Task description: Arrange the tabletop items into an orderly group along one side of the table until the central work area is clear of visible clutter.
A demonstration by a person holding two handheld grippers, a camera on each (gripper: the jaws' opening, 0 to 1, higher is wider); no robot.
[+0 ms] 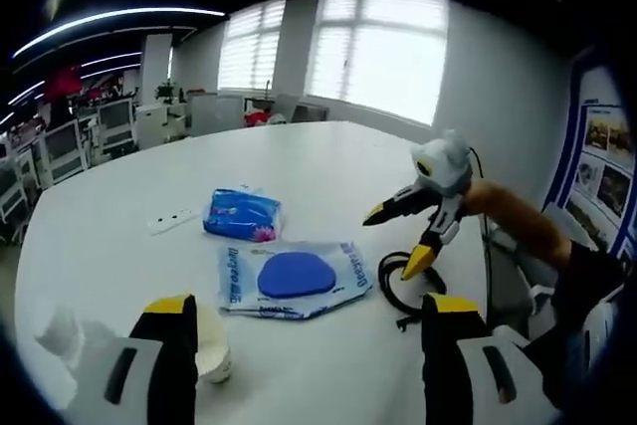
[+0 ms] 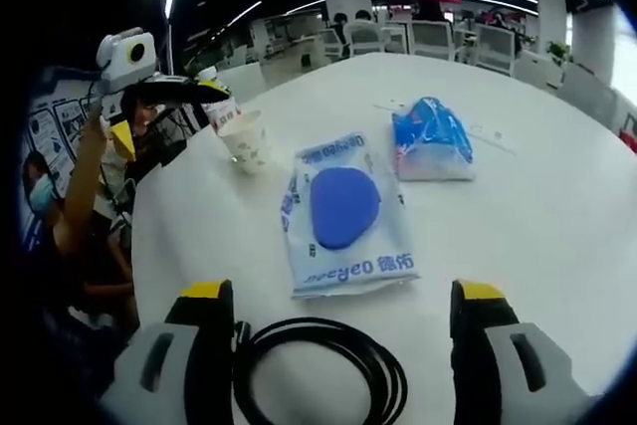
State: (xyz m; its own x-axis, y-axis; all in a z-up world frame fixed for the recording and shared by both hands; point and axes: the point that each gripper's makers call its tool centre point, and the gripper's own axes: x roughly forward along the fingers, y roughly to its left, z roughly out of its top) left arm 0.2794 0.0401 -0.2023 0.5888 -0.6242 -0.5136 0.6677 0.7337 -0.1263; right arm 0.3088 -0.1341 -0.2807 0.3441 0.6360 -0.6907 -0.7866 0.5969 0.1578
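Observation:
A flat white-and-blue wipes pack (image 1: 294, 279) (image 2: 343, 211) lies in the middle of the white table (image 1: 328, 161) (image 2: 557, 236). Behind it sits a crumpled blue tissue packet (image 1: 242, 214) (image 2: 431, 138). A paper cup (image 1: 211, 347) (image 2: 246, 141) stands just inside my left gripper's (image 1: 311, 316) left jaw; that gripper is open and holds nothing. Seen from the right gripper view, the left gripper (image 2: 164, 111) hovers beside the cup. A coiled black cable (image 1: 398, 286) (image 2: 328, 365) lies between the jaws of my right gripper (image 2: 341, 296) (image 1: 396, 238), which is open and holds nothing.
A thin white strip (image 1: 169, 218) lies left of the blue packet. A crumpled white scrap (image 1: 60, 333) sits near the table edge by the left jaw. Office chairs (image 1: 60, 146) ring the far side. A person (image 2: 60, 216) is close to the table edge.

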